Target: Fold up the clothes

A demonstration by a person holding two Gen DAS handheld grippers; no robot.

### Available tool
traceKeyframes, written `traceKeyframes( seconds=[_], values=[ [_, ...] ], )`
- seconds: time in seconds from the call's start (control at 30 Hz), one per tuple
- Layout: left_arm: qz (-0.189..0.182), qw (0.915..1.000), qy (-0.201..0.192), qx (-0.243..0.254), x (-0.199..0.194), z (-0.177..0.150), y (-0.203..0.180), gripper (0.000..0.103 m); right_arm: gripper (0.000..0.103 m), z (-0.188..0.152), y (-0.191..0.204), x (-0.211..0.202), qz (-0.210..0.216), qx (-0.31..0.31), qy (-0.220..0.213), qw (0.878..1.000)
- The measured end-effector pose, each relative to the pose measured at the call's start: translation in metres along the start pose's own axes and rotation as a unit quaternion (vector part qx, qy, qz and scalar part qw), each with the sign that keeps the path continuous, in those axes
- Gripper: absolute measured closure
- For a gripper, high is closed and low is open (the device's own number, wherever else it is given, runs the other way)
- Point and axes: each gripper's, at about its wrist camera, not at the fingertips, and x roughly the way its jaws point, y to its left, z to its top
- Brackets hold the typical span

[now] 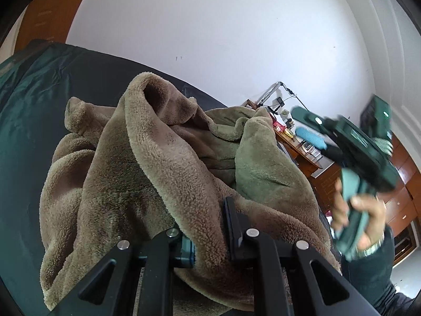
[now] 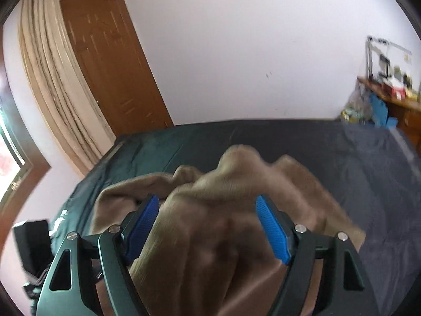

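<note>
A brown fleece garment (image 1: 147,173) lies bunched on a bed with a dark teal sheet (image 1: 26,121). My left gripper (image 1: 208,226) has its jaws closed around a thick fold of the fleece, which fills the gap between them. In the left wrist view my right gripper (image 1: 350,142) is held in a hand, raised to the right of the garment and blurred. In the right wrist view my right gripper (image 2: 208,226) is open, its blue pads (image 2: 273,231) wide apart, with the fleece (image 2: 210,210) lying below and between them.
A white wall is behind the bed. A wooden door (image 2: 110,63) and beige curtain (image 2: 50,79) stand at the left. A wooden desk with clutter (image 2: 394,94) stands at the right, with wooden drawers (image 1: 402,200) beyond. The dark bed surface (image 2: 368,171) extends to the right.
</note>
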Motion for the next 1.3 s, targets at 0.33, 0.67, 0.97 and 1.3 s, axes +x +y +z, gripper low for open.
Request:
traceKeyframes(
  seconds=[0.33, 0.67, 0.97, 1.3],
  values=[
    [-0.016, 0.9998, 0.01, -0.009, 0.019, 0.005, -0.001, 0.085, 0.023, 0.019, -0.025, 0.071, -0.046, 0.029, 0.091, 0.994],
    [-0.005, 0.9993, -0.001, -0.036, 0.012, 0.008, 0.016, 0.085, 0.08, -0.008, -0.046, 0.037, -0.047, 0.033, 0.043, 0.997],
    [-0.022, 0.9984, 0.021, -0.049, 0.026, 0.002, 0.007, 0.085, 0.089, -0.037, -0.075, -0.101, -0.084, 0.056, -0.12, 0.988],
    [-0.027, 0.9978, -0.017, -0.059, 0.012, 0.003, -0.007, 0.092, 0.09, -0.073, -0.097, -0.112, -0.07, 0.08, -0.117, 0.987]
  ],
)
